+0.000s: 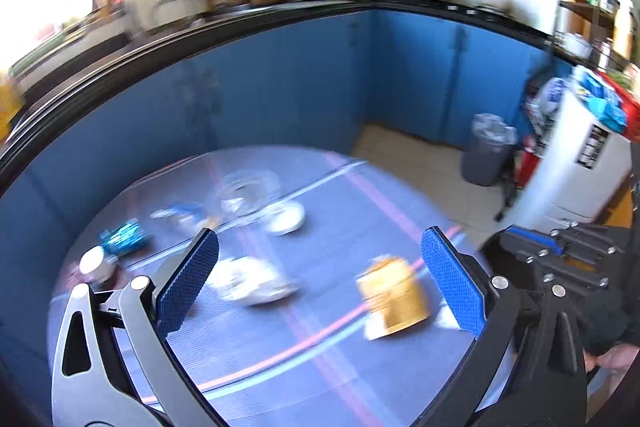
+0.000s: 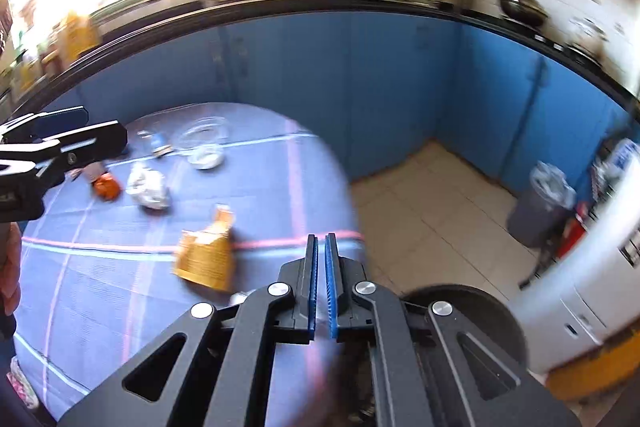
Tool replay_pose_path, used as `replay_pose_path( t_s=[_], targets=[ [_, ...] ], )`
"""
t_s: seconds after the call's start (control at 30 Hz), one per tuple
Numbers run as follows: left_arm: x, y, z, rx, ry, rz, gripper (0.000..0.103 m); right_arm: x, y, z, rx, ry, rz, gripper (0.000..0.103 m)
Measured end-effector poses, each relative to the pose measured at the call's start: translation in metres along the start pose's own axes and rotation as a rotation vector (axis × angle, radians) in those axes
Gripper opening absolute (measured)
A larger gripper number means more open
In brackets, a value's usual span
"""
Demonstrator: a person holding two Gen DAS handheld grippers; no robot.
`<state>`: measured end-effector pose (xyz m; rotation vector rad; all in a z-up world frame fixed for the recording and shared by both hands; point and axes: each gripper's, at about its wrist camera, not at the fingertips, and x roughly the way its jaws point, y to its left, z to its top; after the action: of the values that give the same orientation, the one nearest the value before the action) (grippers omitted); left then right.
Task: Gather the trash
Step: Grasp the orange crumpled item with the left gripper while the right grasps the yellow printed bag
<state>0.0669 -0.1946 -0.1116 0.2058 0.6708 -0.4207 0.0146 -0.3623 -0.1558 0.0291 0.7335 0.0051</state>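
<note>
A round table with a blue cloth (image 1: 280, 347) carries scattered trash. An orange-yellow snack packet (image 1: 394, 297) lies near the front right; it also shows in the right wrist view (image 2: 206, 259). A crumpled white wrapper (image 1: 250, 281) lies in the middle, also in the right wrist view (image 2: 149, 187). A blue wrapper (image 1: 124, 238) lies at the left. My left gripper (image 1: 320, 255) is open and empty above the table, over the white wrapper and the packet. My right gripper (image 2: 321, 243) is shut and empty at the table's right edge. The frames are motion-blurred.
A white dish (image 1: 286, 218), a clear plastic container (image 1: 248, 193) and a white cup (image 1: 96, 263) also sit on the table. A grey bin with a plastic liner (image 1: 486, 151) stands on the tiled floor by the blue cabinets. A white appliance (image 1: 576, 163) stands at right.
</note>
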Motion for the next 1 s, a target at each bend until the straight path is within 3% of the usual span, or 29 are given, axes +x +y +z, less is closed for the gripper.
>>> replay_pose_path(
  t_s=[0.07,0.1,0.13,0.17,0.2,0.27,0.37,0.53,0.67,0.8,1.0],
  targets=[
    [-0.003,0.03,-0.012,-0.04,0.014,0.041,0.1,0.008,0.018,0.003,-0.025,0.01,0.02,0.006],
    [-0.005,0.042,-0.018,-0.057,0.019,0.056,0.1,0.012,0.03,0.006,-0.044,0.014,0.031,0.023],
    [-0.006,0.053,-0.023,-0.07,0.023,0.072,0.1,0.015,0.037,0.008,-0.054,0.012,0.046,0.067],
    [-0.008,0.067,-0.029,-0.086,0.026,0.092,0.1,0.015,0.046,0.01,-0.067,0.001,0.066,0.084],
    [-0.009,0.079,-0.035,-0.101,0.032,0.107,0.1,0.014,0.053,0.012,-0.078,-0.021,0.069,0.089],
    [-0.01,0.1,-0.044,-0.134,0.043,0.125,0.1,0.014,0.071,0.017,-0.117,-0.047,0.048,0.089],
    [-0.006,0.129,-0.057,-0.188,0.067,0.146,0.1,0.024,0.084,0.019,-0.13,-0.012,0.055,0.089],
    [0.005,0.146,-0.077,-0.207,0.109,0.148,0.1,0.04,0.097,0.012,-0.165,0.049,0.016,0.089],
    [0.016,0.136,-0.081,-0.196,0.134,0.095,0.1,0.037,0.091,0.007,-0.153,0.034,-0.043,0.089],
    [0.025,0.116,-0.074,-0.157,0.129,0.054,0.1,0.041,0.081,0.01,-0.118,0.071,-0.019,0.089],
    [0.047,0.115,-0.058,-0.178,0.154,0.05,0.1,0.056,0.102,0.005,-0.197,0.104,-0.007,0.089]
  ],
)
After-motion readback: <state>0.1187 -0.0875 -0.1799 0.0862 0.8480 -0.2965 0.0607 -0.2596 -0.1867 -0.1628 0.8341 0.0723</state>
